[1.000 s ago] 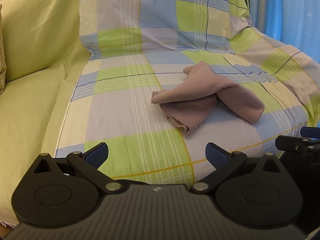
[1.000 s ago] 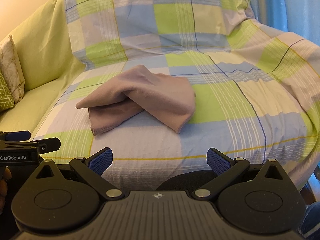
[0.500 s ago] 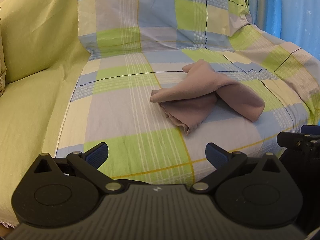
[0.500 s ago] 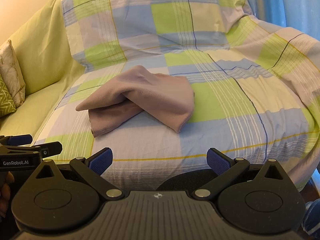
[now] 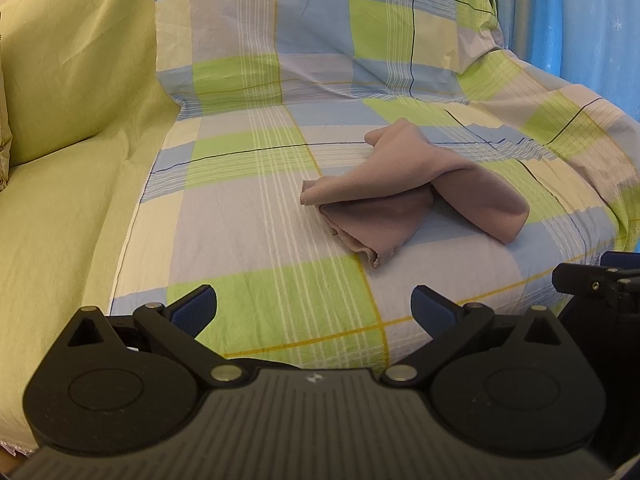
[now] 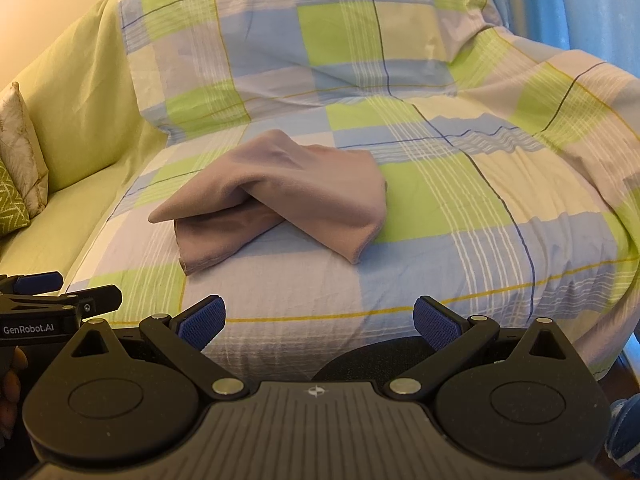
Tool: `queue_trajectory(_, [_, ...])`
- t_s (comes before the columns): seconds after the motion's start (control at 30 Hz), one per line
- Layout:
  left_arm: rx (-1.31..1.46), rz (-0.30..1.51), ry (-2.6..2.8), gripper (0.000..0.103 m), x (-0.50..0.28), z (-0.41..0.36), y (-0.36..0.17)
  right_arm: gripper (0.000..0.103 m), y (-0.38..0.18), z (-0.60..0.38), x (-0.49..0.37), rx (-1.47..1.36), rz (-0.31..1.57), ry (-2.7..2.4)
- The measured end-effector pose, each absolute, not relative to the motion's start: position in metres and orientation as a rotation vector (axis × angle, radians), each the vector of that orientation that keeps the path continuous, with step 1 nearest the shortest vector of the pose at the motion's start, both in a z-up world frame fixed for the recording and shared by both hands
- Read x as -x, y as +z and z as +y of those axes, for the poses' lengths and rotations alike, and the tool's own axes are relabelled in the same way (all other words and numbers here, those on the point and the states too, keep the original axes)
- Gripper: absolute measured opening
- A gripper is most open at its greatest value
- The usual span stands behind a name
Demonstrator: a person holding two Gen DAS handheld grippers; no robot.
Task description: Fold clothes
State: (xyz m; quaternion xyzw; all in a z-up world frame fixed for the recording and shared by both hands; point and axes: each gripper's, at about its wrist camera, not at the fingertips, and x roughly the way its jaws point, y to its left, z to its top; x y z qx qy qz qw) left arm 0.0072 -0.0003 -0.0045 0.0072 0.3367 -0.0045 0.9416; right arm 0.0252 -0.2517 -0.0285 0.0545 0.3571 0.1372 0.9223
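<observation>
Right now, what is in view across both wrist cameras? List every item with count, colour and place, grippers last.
garment: 1, mauve, bunched on the sofa seat
checked sheet: 1, green, blue and cream, draped over seat and backrest
sofa cover: 1, plain green, left part
cushions: 2, cream and green patterned, far left
curtain: blue, far right
left gripper: 1, black, blue pads, open, short of the garment
right gripper: 1, black, blue pads, open
</observation>
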Motion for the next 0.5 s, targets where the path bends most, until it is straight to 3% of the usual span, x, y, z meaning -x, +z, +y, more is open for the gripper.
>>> queue_trajectory(0.5, [-0.027, 0.685, -0.004, 0.102, -0.0064, -0.0019, -0.0041, 0.103, -0.029, -0.2527, -0.0249, -0.112, 0.731, 0.268])
